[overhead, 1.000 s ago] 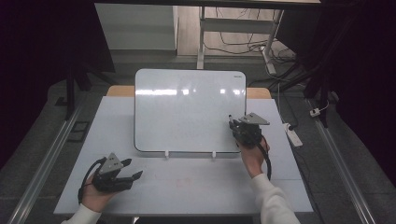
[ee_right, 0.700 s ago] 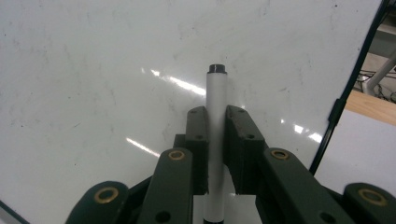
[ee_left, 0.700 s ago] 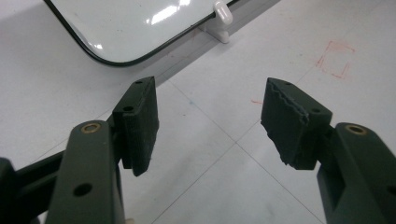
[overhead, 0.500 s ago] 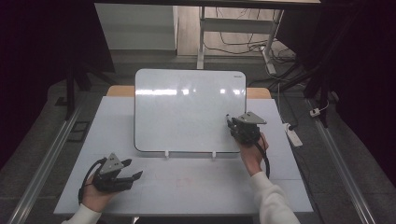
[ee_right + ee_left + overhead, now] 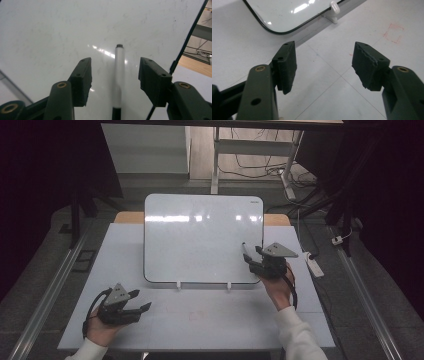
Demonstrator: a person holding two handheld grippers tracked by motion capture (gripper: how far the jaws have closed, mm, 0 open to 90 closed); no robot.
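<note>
A whiteboard (image 5: 200,240) stands tilted on the white table (image 5: 210,320), its surface blank. My right gripper (image 5: 251,258) is at the board's lower right, close to its face. The jaws are open, and a white marker (image 5: 119,67) with a dark tip runs up between them without touching either pad. What holds the marker's lower end is hidden. The marker (image 5: 244,249) points up along the whiteboard (image 5: 50,30). My left gripper (image 5: 141,309) rests low over the table's front left, open and empty (image 5: 324,67), with the whiteboard's corner (image 5: 287,12) ahead of it.
Two white clips (image 5: 178,284) prop the board's bottom edge; one clip (image 5: 335,7) lies ahead of the left gripper. A faint red square (image 5: 393,32) is drawn on the table. A white power strip (image 5: 314,262) lies off the table's right side. Desk legs and cables stand behind.
The right gripper has shifted slightly in front of the board's lower right corner. The left gripper has stayed where it was.
</note>
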